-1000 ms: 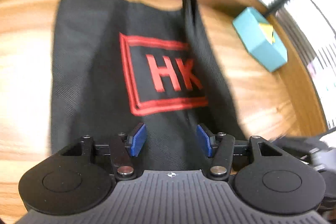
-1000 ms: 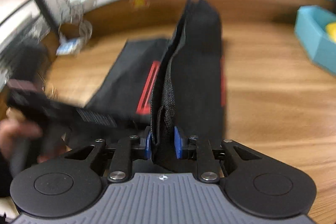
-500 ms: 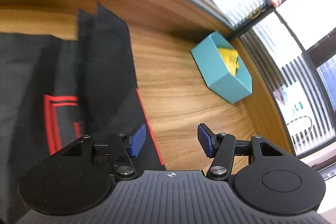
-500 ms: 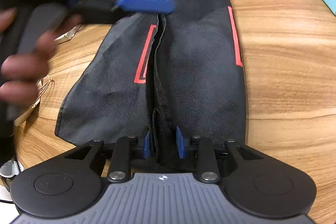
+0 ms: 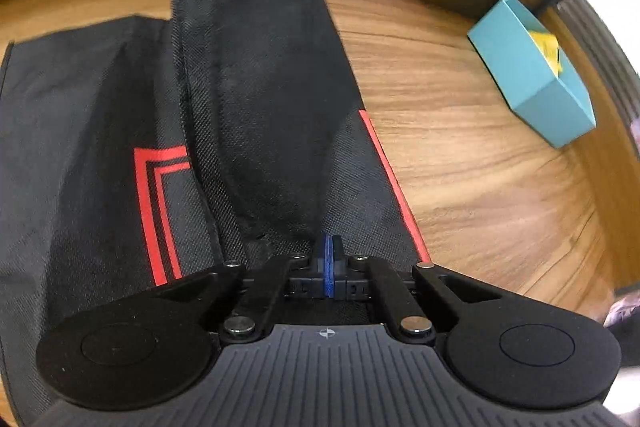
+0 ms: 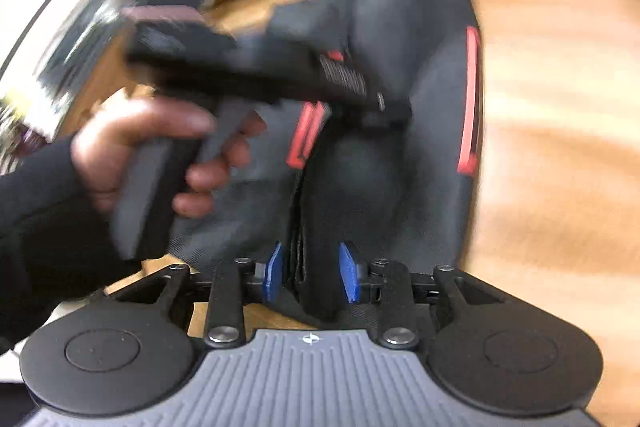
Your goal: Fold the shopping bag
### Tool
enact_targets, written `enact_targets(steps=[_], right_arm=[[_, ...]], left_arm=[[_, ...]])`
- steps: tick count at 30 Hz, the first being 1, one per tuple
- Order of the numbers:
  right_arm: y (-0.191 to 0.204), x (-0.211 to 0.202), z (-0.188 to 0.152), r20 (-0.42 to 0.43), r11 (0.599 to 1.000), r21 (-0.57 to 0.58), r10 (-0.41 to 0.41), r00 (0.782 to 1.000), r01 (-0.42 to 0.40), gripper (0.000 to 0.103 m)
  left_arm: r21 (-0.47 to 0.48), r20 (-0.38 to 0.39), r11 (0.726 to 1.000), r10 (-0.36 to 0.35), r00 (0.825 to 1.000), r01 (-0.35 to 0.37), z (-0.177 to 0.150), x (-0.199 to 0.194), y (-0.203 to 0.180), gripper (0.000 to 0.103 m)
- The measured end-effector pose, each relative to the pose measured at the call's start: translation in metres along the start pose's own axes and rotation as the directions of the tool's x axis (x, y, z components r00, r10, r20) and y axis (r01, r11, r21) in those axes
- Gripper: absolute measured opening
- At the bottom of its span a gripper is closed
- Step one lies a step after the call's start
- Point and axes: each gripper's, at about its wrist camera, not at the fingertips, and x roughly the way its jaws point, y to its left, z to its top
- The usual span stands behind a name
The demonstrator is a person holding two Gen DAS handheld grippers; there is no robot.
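The shopping bag [image 5: 260, 115] lies flat on the wooden table [image 5: 460, 155], its long axis running straight away from both claws. One long side is already turned in over the middle, forming a raised lengthwise flap.

Left of the left gripper [image 5: 328, 267] lies the uncovered panel of the bag with its red printed frame [image 5: 160, 211]. Directly ahead of this claw is the flap. Its blue pads are pressed together; it has just clenched. The frames do not show whether a thin layer of fabric is caught between them, though the tips sit at the near end of the flap. Right of the claw lies the red stripe along the folded edge, then bare table, then a teal box [image 5: 532, 75] well apart, near the far rim.

In the right wrist view, the person's hand [image 6: 160, 155] holds the left tool, which reaches across the bag to the left of and beyond the right gripper [image 6: 312, 275]. The right gripper's jaws have just been opening; the bag's seam edge [image 6: 304, 259] stands between the pads, which no longer press on it.

Judgement: the left claw is nearer the flap. The next fold likely crosses the long axis. The left tool stands in the right claw's forward path; the box does not.
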Motion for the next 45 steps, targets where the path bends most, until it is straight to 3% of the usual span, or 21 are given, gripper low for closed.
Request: enact_targets(steps=[4, 5, 7, 10, 14, 21, 24, 28, 35, 39, 42, 44, 45], right_arm=[[-0.026, -0.023, 0.055, 0.054, 0.985, -0.141, -0.097, 0.994, 0.104, 0.031], [-0.035, -0.021, 0.072, 0.072, 0.978, -0.163, -0.122, 0.990, 0.132, 0.018], [-0.053, 0.001, 0.101, 0.065, 0.976, -0.176, -0.118, 0.991, 0.127, 0.004], [-0.080, 0.041, 0.141, 0.014, 0.980, -0.180, -0.079, 0.997, 0.081, 0.000], [-0.100, 0.089, 0.177, -0.067, 0.975, -0.210, -0.089, 0.994, 0.073, 0.000], [-0.113, 0.120, 0.208, -0.065, 0.979, -0.200, -0.060, 0.996, 0.046, 0.000], [-0.099, 0.121, 0.191, -0.110, 0.963, -0.267, -0.067, 0.992, 0.035, 0.000], [-0.078, 0.101, 0.124, -0.163, 0.963, -0.269, -0.049, 0.985, 0.003, 0.000], [-0.037, 0.052, -0.003, -0.245, 0.986, -0.167, -0.018, 0.969, -0.024, 0.000], [-0.025, 0.035, -0.048, -0.206, 0.994, -0.104, -0.038, 0.978, 0.016, 0.000], [-0.021, 0.035, -0.052, -0.206, 0.997, -0.062, -0.054, 0.977, 0.043, 0.000], [-0.012, 0.037, -0.054, -0.216, 0.994, -0.081, -0.089, 0.972, 0.073, 0.000], [-0.008, 0.037, -0.056, -0.217, 0.992, -0.093, -0.104, 0.971, 0.085, 0.000]], left_arm=[[0.020, 0.013, 1.000, 0.002, 1.000, -0.002, -0.002, 0.003, -0.002, 0.002], [0.027, 0.015, 1.000, 0.002, 1.000, -0.002, -0.002, 0.004, -0.003, 0.002], [0.047, 0.017, 0.999, 0.000, 1.000, -0.001, 0.000, 0.008, -0.002, 0.002], [0.044, 0.016, 0.999, -0.004, 1.000, 0.003, 0.002, 0.009, 0.001, 0.002], [0.020, 0.028, 1.000, -0.016, 0.999, 0.015, 0.001, 0.009, 0.005, 0.002], [-0.058, 0.050, 0.998, -0.031, 0.998, 0.034, 0.000, 0.009, 0.009, 0.002], [-0.082, 0.051, 0.996, -0.039, 0.998, 0.043, 0.002, 0.011, 0.009, 0.002], [-0.074, 0.051, 0.996, -0.045, 0.998, 0.049, 0.004, 0.012, 0.009, 0.002], [-0.006, 0.055, 0.999, -0.036, 0.998, 0.036, 0.010, 0.016, 0.000, 0.003], [0.008, 0.072, 1.000, 0.004, 0.997, -0.004, -0.003, 0.003, 0.000, 0.002], [0.025, 0.144, 0.999, 0.043, 0.989, -0.047, -0.021, -0.034, 0.001, 0.004], [0.029, 0.200, 0.996, 0.072, 0.977, -0.079, -0.034, -0.063, 0.004, 0.011], [0.014, 0.225, 0.995, 0.096, 0.970, -0.102, -0.042, -0.078, 0.010, 0.025]])
